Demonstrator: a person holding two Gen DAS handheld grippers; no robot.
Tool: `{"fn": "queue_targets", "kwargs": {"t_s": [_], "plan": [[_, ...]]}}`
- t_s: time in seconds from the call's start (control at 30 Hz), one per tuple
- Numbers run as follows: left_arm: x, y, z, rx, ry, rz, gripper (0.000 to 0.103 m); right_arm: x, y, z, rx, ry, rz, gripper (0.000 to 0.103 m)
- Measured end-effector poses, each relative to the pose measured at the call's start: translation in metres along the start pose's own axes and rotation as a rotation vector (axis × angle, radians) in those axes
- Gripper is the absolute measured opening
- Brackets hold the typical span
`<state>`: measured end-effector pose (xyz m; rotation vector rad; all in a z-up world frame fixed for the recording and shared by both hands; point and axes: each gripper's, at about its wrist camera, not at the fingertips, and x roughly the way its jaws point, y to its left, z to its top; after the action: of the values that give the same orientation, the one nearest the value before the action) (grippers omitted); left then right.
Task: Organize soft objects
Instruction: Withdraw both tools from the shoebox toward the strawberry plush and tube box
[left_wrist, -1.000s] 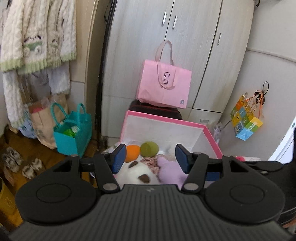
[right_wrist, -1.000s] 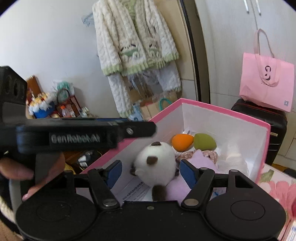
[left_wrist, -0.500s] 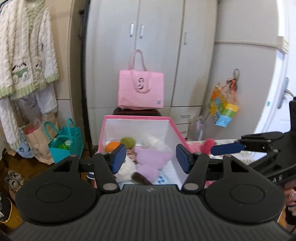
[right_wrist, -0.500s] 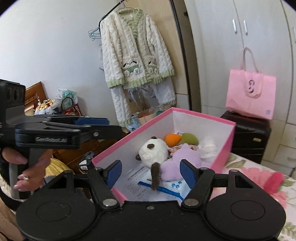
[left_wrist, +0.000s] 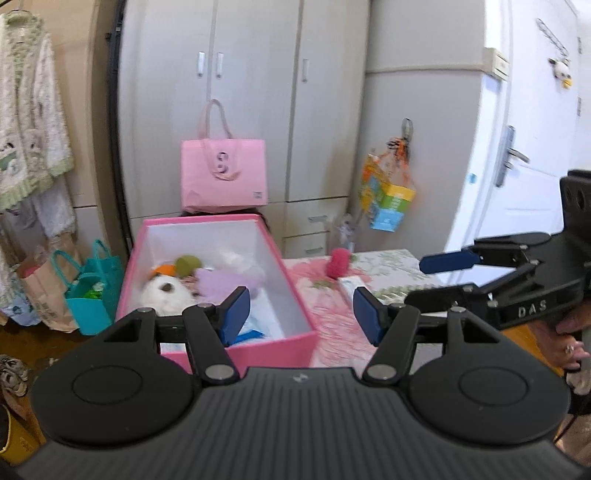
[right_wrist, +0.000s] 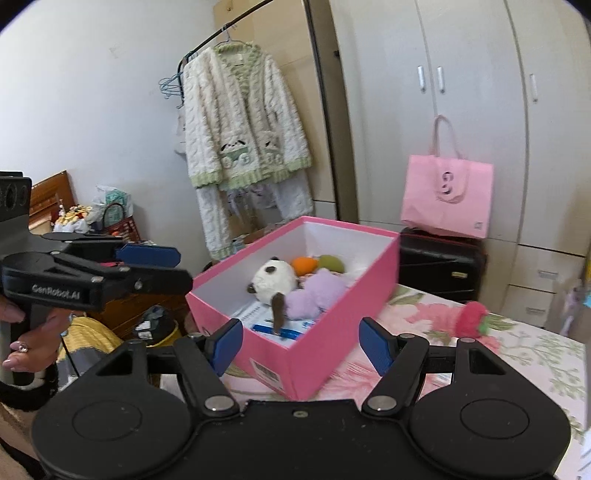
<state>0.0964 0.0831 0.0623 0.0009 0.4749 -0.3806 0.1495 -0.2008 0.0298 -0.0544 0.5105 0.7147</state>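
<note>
A pink box (right_wrist: 332, 339) (left_wrist: 288, 347) stands on the floral tablecloth (right_wrist: 535, 354). In it lie a white plush with brown patches (right_wrist: 275, 278) (left_wrist: 162, 291), a purple plush (right_wrist: 317, 291) (left_wrist: 214, 282), an orange soft ball (right_wrist: 303, 264) and a green one (right_wrist: 330, 261) (left_wrist: 186, 263). A red fluffy toy (right_wrist: 471, 319) (left_wrist: 338, 263) lies on the cloth right of the box. My left gripper (left_wrist: 297, 314) and my right gripper (right_wrist: 301, 345) are open and empty, held back from the box.
A pink tote bag (right_wrist: 447, 199) sits on a black suitcase (right_wrist: 439, 260) before grey wardrobes (left_wrist: 258, 92). A knitted cardigan (right_wrist: 240, 122) hangs at the left. Teal bags (left_wrist: 96, 288) stand on the floor. A small white box (left_wrist: 351, 286) lies on the cloth.
Both grippers have pulled back and away from the box, so it looks smaller. The white plush now lies in the box, clear of the right gripper's fingers.
</note>
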Motion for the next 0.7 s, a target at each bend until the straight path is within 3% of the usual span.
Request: {"fn": "queue_targets", "kwargs": {"t_s": [0.4,0.7], "plan": [[0.035,-0.06,-0.007,0.064,0.071,-0.119,0.061,-0.038,-0.045,-0.026,0.037,-0.007,-0.111,0.074],[0.088,-0.076,0.003,0.059,0.102,-0.176,0.062,-0.04,-0.093,-0.033,0.071,-0.034,-0.186,0.075]]}}
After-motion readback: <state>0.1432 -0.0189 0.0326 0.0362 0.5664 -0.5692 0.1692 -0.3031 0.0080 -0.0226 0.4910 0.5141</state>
